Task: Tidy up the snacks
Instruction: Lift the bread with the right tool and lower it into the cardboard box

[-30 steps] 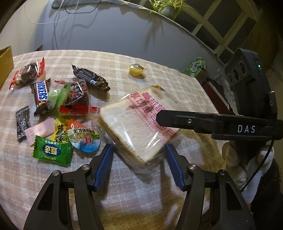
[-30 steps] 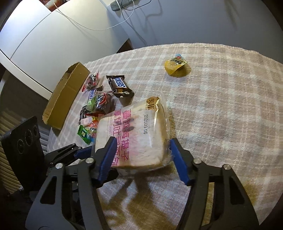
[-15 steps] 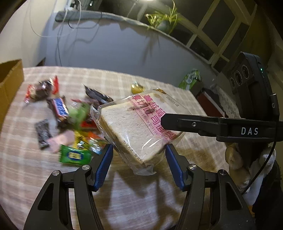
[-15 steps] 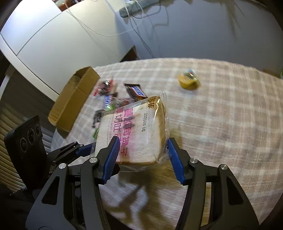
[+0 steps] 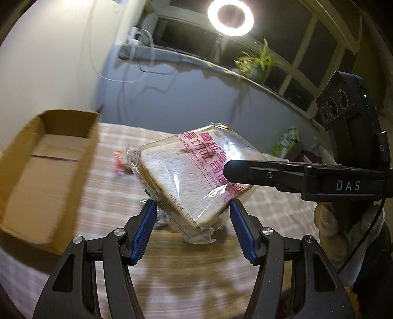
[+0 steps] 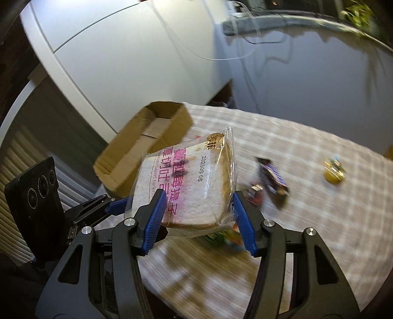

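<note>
Clear-wrapped bread packet (image 5: 196, 176) held aloft above the checked tablecloth (image 6: 307, 220), tilted; left gripper (image 5: 192, 229) and right gripper (image 6: 199, 217) each closed on a lower corner, blue pads (image 5: 145, 230) against the film; cardboard box (image 5: 44, 169) at ten o'clock; candy bar (image 6: 272, 179) at three o'clock.

A lit ring lamp (image 5: 230, 16) glows at the far top; below it, dark window panes (image 5: 316, 61) run along a sill; a potted green plant (image 5: 255, 65) sits on that sill, leaves drooping; white cables (image 5: 137, 66) trail down the grey wall (image 5: 186, 103) on the left; a checked tablecloth (image 6: 319, 203) covers the near table (blurred by motion); a green carton (image 5: 286, 143) stands far right.
</note>
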Demonstrator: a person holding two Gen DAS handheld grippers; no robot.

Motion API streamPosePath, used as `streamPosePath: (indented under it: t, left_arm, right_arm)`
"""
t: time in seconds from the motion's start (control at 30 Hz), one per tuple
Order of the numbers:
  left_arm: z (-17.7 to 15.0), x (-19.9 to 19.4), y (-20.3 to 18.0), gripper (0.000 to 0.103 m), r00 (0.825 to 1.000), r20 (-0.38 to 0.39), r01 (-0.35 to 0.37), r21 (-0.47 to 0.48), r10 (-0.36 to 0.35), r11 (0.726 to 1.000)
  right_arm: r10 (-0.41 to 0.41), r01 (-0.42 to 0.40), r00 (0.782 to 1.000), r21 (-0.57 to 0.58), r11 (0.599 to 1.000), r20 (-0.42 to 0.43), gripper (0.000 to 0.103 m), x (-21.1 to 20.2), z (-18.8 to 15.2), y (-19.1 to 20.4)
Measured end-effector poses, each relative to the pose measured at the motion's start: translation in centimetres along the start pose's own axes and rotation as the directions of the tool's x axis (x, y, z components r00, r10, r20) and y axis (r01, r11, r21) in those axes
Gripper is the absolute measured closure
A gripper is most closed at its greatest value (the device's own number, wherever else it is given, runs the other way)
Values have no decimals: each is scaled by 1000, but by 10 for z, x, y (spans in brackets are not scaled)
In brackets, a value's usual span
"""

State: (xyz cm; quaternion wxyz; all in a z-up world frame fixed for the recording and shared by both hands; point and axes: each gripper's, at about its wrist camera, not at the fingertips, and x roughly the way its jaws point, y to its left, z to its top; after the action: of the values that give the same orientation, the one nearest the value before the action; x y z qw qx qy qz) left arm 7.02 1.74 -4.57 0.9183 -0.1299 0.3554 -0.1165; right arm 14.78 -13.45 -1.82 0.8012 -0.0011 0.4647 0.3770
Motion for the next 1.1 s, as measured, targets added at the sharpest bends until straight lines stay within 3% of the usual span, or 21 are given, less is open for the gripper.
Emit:
streamPosePath:
  t: [0.5,0.8,1.1]
  left_arm:
    - [11,-33,80,42,980,81,-176,-101,185,979]
    - [10,-38,117,42,959,68,-264,-148,276,953]
    - [7,-39,132,42,947,51,-304,-169,317,937]
  right_arm:
    - [122,-126,991,-103,987,-46,45,82,45,83]
    - [176,-188,979,-128,974,-100,45,125,56,111]
    - [184,-201,974,-130,971,-131,45,155,59,123]
